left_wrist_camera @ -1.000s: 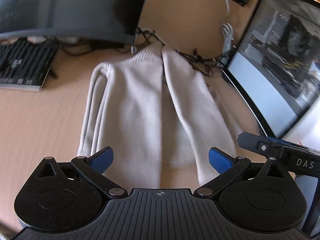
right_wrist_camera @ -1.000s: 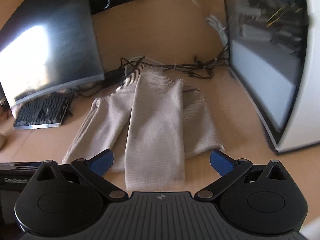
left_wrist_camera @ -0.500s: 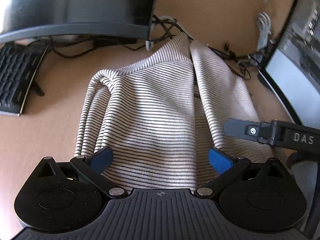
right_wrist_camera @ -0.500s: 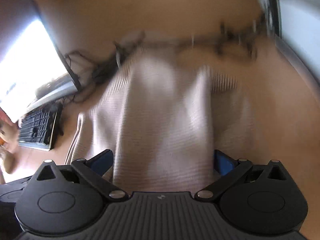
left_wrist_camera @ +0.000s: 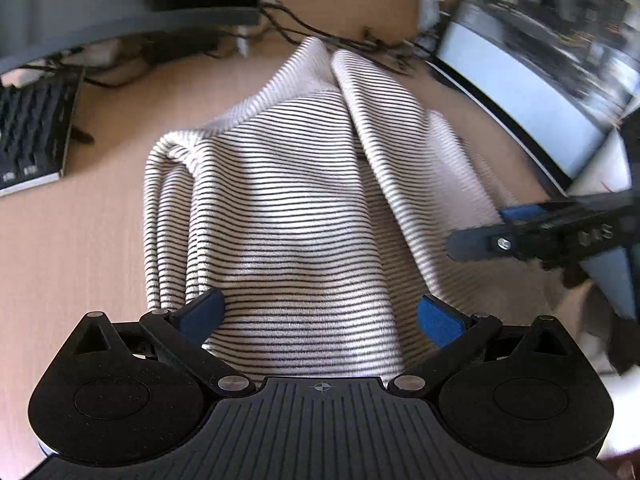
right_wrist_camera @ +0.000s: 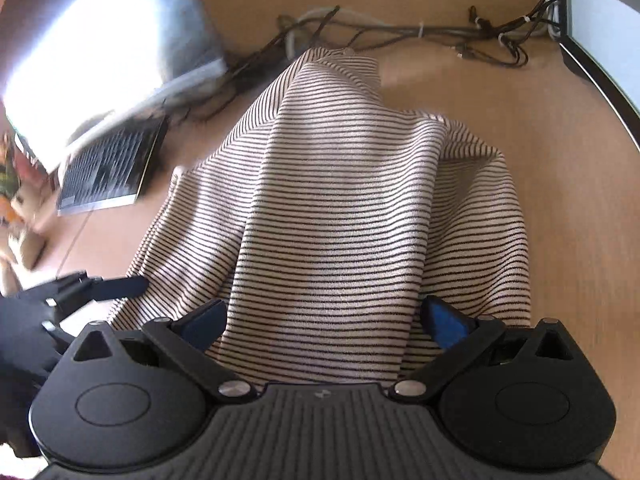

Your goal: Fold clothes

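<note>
A white garment with thin black stripes lies on the wooden desk, its two sides folded in over the middle. It also shows in the right wrist view. My left gripper is open, its blue pads on either side of the near hem, low over the cloth. My right gripper is open in the same way over the near hem on the right side. The right gripper's finger shows in the left wrist view, the left gripper's in the right wrist view.
A dark monitor and a keyboard stand at the back left. A second monitor stands at the right. Tangled cables run along the back of the desk.
Both grippers have moved forward and down toward the garment's near hem. The hem now lies between the open pads of each gripper.
</note>
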Motion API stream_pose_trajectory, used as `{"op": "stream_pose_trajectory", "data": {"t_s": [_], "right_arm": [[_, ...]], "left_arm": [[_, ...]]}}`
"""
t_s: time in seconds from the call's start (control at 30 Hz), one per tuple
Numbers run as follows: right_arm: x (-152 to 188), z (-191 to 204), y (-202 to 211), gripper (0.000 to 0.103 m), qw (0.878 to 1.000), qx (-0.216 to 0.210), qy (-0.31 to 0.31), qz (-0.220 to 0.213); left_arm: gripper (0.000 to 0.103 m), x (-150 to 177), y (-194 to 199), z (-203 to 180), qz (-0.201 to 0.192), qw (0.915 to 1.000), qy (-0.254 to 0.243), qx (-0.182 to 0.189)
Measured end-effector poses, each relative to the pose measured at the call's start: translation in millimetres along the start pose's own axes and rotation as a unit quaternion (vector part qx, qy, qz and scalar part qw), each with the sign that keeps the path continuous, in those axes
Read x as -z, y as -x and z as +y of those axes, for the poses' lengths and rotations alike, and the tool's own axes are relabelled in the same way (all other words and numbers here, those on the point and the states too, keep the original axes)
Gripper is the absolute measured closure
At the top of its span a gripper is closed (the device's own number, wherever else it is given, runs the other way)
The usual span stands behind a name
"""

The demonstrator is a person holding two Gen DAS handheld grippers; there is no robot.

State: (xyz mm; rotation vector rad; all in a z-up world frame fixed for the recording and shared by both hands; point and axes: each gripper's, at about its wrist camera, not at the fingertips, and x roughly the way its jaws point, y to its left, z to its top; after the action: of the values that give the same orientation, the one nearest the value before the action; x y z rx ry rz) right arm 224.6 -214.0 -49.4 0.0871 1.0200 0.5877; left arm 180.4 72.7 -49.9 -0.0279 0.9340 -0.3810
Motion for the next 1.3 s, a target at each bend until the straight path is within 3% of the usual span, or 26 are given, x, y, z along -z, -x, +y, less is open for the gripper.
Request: {"op": "stream_pose_trajectory", "data": {"t_s": [0.07, 0.13, 0.33, 0.4, 0.47, 0.57, 0.63, 0.7, 0.73, 0.83, 0.9, 0.97, 1.07, 1.13, 1.23, 1.3], "right_arm": [[18.7, 10.9, 10.1, 0.000, 1.000, 0.009, -0.015, -0.002], [30.2, 20.4, 16.8, 0.000, 0.999, 0.014, -0.031, -0.001], [28.9, 46.4, 8.9, 0.000, 0.997, 0.071, 0.004, 0.020], [26.5, 46.4, 10.9, 0.000, 0.997, 0.071, 0.007, 0.022], [22.1, 42.6, 21.5, 0.000, 0.997, 0.070, -0.003, 0.007], [17.0, 45.1, 40.5, 0.001, 0.991, 0.118, 0.045, -0.048], [13.2, 43.4, 44.3, 0.012, 0.987, 0.135, 0.063, -0.065], [9.0, 37.1, 40.3, 0.039, 0.988, 0.128, 0.053, -0.064], [7.3, 33.2, 37.7, 0.044, 0.991, 0.114, 0.039, -0.059], [10.5, 36.4, 33.6, 0.048, 0.994, 0.089, 0.051, -0.049], [10.0, 44.5, 37.6, 0.048, 0.992, 0.086, 0.078, -0.048], [6.8, 54.1, 43.9, 0.048, 0.991, 0.076, 0.094, -0.052], [0.3, 73.8, 43.4, 0.031, 0.990, 0.077, 0.107, -0.058], [-3.1, 89.8, 31.0, 0.031, 0.985, 0.097, 0.128, -0.066], [-7.6, 113.7, 5.0, 0.031, 0.972, 0.135, 0.174, -0.075], [-11.0, 124.8, -17.4, 0.031, 0.962, 0.166, 0.208, -0.066]], "left_arm": [[0.000, 14.7, 11.7, 0.6, 0.005, 0.9992, -0.036, 0.015], [0.000, 22.1, 14.8, -3.2, 0.003, 0.9972, -0.074, 0.007], [0.005, 20.8, 10.7, -14.6, -0.003, 0.9904, -0.131, -0.043], [0.006, 19.0, 10.9, -16.4, -0.016, 0.9866, -0.147, -0.070], [0.006, 15.6, 15.2, -17.1, -0.031, 0.9839, -0.153, -0.088], [0.006, 7.3, 16.8, -16.2, -0.028, 0.9862, -0.133, -0.094], [0.006, 2.5, 8.1, -23.3, -0.015, 0.9857, -0.139, -0.094], [0.009, 1.9, -2.1, -34.7, -0.018, 0.9788, -0.171, -0.112], [0.024, 2.2, -6.3, -39.8, -0.021, 0.9755, -0.184, -0.119], [0.095, 0.3, -6.6, -45.1, -0.027, 0.9768, -0.187, -0.102], [0.096, -11.0, 1.1, -43.4, -0.053, 0.9742, -0.185, -0.118], [0.096, -33.7, 14.8, -31.0, -0.097, 0.9665, -0.178, -0.157], [0.096, -75.6, 31.1, 7.3, -0.135, 0.9585, -0.129, -0.216], [0.096, -99.9, 35.9, 37.9, -0.146, 0.9546, -0.087, -0.245], [0.095, -127.9, 32.2, 94.4, -0.134, 0.9634, 0.023, -0.231], [0.095, -130.8, 27.0, 120.5, -0.129, 0.9612, 0.076, -0.232]]}}
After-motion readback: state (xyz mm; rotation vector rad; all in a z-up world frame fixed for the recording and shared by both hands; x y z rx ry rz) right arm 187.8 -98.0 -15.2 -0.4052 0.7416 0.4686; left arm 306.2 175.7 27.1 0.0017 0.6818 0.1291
